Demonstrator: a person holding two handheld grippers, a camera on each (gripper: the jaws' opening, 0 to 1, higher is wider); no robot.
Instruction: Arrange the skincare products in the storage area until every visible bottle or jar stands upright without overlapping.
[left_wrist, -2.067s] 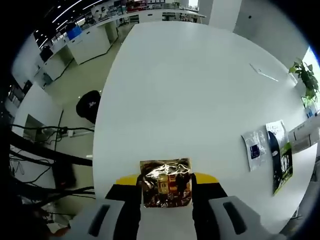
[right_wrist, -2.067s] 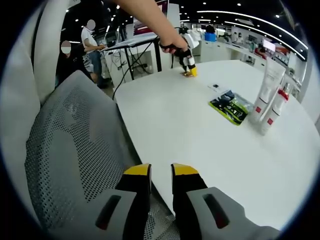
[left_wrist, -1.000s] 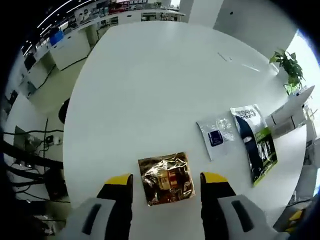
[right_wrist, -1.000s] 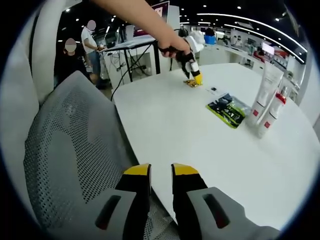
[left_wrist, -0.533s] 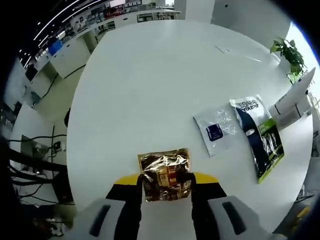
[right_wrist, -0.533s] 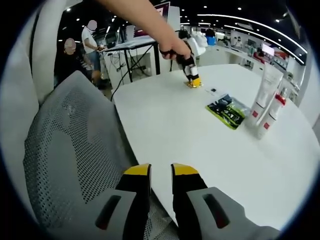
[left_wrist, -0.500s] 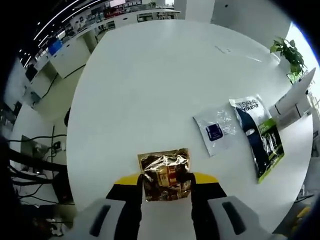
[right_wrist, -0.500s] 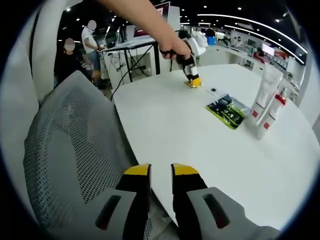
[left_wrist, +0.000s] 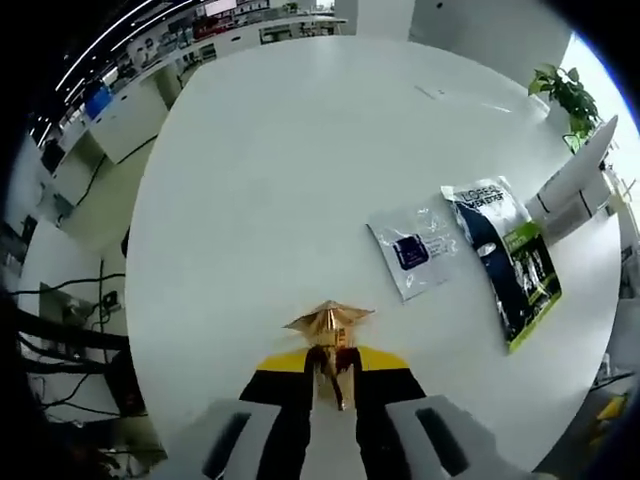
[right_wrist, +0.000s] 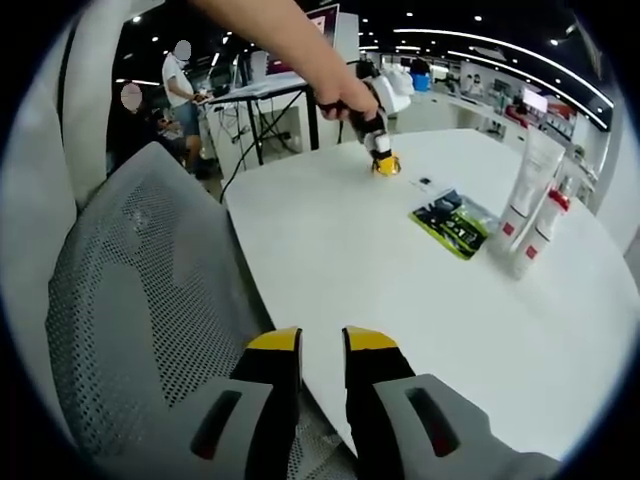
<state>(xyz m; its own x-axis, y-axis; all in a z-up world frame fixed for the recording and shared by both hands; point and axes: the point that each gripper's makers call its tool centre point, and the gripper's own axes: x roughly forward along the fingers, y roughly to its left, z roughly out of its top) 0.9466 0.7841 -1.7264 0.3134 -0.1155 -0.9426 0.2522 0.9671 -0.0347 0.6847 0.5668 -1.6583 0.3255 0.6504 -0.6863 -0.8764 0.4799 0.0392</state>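
White round table (left_wrist: 300, 150): bears all items listed.

Gold foil sachet (left_wrist: 328, 322): at 6 o'clock in the left gripper view, pinched edge-on and crumpled between the yellow-tipped jaws of the left gripper (left_wrist: 331, 362), which are drawn together on it, the sachet's lower edge at the table surface.

Clear sachet with dark blue label (left_wrist: 415, 250): lies flat at 3 o'clock, well apart from the gold one.

Black-and-green sachet (left_wrist: 508, 262): lies flat, just beside the clear sachet, farther toward 3 o'clock.

Two white tubes with red bands (right_wrist: 531, 205): stand upright, side by side, at 3 o'clock in the right gripper view; the black-and-green sachet lies near them.

Left hand (right_wrist: 345, 95): at 12 o'clock in the right gripper view, arm reaching in from the top, gripper pointed down onto the table.

Right gripper (right_wrist: 322, 342): at 6 o'clock, holds nothing, jaws a narrow gap apart, over the table's near edge, beside a grey mesh chair (right_wrist: 140, 300) at 9 o'clock.
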